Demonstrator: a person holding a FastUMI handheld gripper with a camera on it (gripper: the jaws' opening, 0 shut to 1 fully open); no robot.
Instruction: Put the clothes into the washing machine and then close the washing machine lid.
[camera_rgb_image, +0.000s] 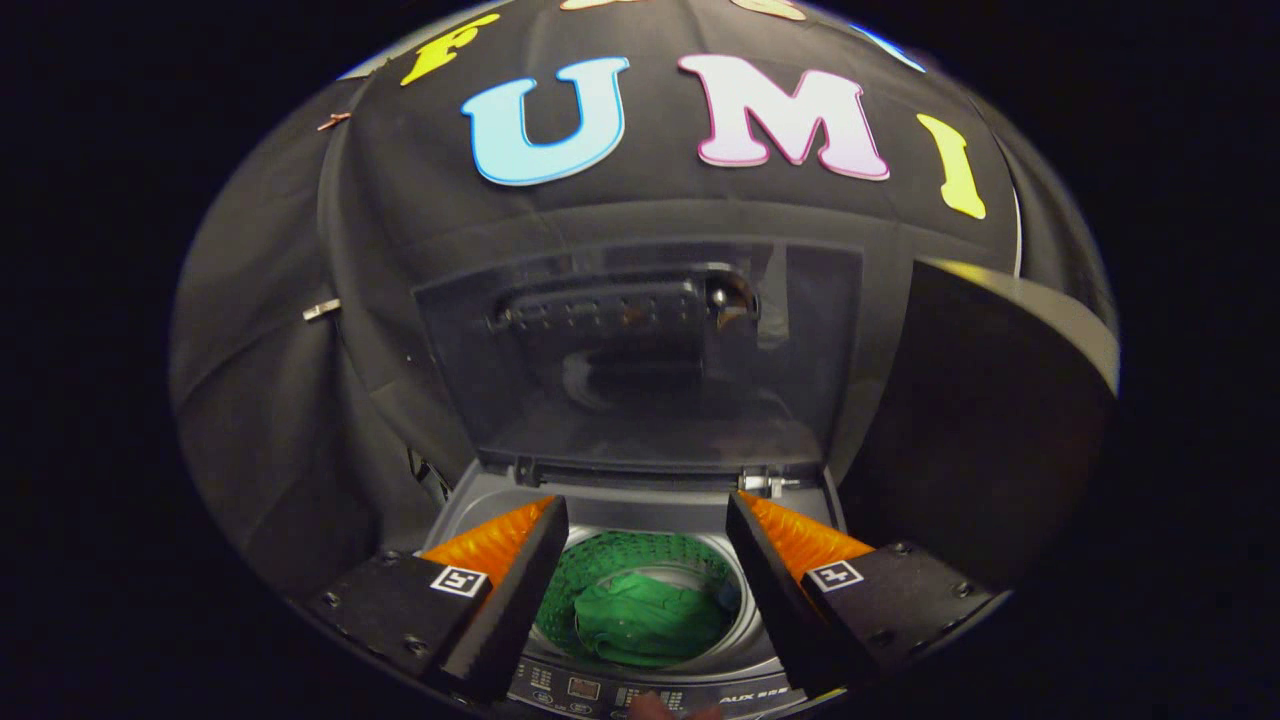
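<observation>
A grey top-loading washing machine (480, 495) stands below me with its tinted see-through lid (640, 350) swung up and leaning back against the booth wall. Down in the drum (640, 560) lies a green garment (645, 620), bunched up, seen between my fingers and well below them. My gripper (645, 520) hovers above the drum's mouth, open, with nothing between its fingers. The fingertips (545, 515) reach about level with the lid's hinge line (650, 475).
The machine's control panel (610, 692) runs along its front edge, just under the gripper. A dark box-like object (985, 420) with a pale top edge stands close to the right of the machine. Black cloth hangs behind and to the left.
</observation>
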